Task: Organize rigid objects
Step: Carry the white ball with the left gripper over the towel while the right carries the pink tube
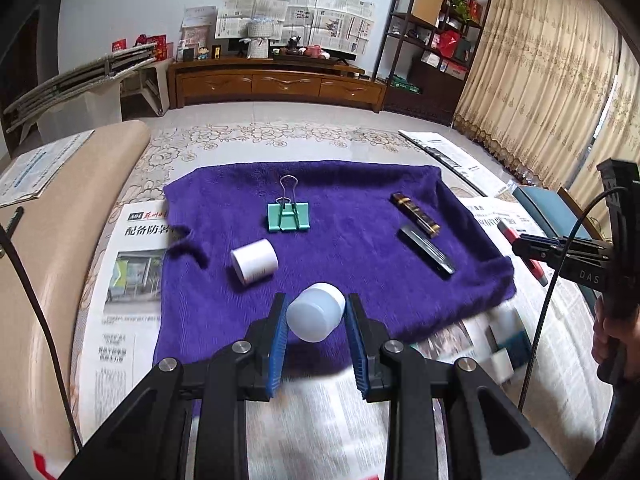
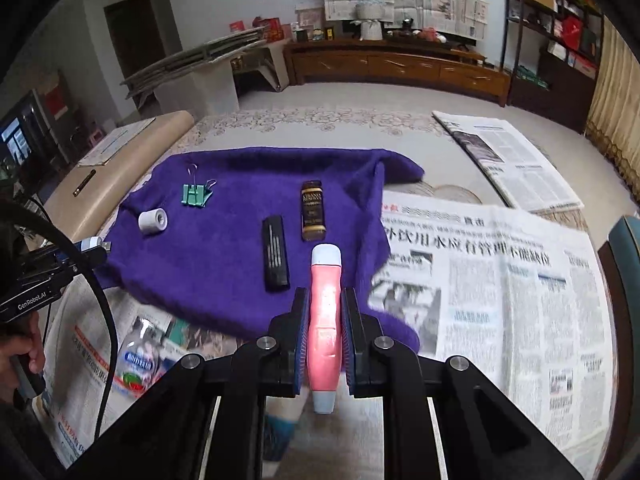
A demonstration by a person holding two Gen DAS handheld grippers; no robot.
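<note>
My left gripper (image 1: 316,312) is shut on a white plastic jar (image 1: 316,312), held over the near edge of a purple towel (image 1: 340,248). My right gripper (image 2: 325,304) is shut on a pink pen-like tube with pale blue ends (image 2: 325,320), above the towel's near right corner (image 2: 224,248). On the towel lie a green binder clip (image 1: 289,216), a white roll (image 1: 255,261), a brown-gold tube (image 1: 415,209) and a flat black case (image 1: 427,249). The same items show in the right wrist view: clip (image 2: 196,194), roll (image 2: 153,221), brown tube (image 2: 312,216), black case (image 2: 275,258).
Newspapers (image 2: 500,280) cover the table around the towel. A small white and teal box (image 1: 506,344) lies on the paper to the right of the towel. A beige cushion edge (image 1: 60,248) runs along the left. A blue chair (image 1: 552,212) stands at the right.
</note>
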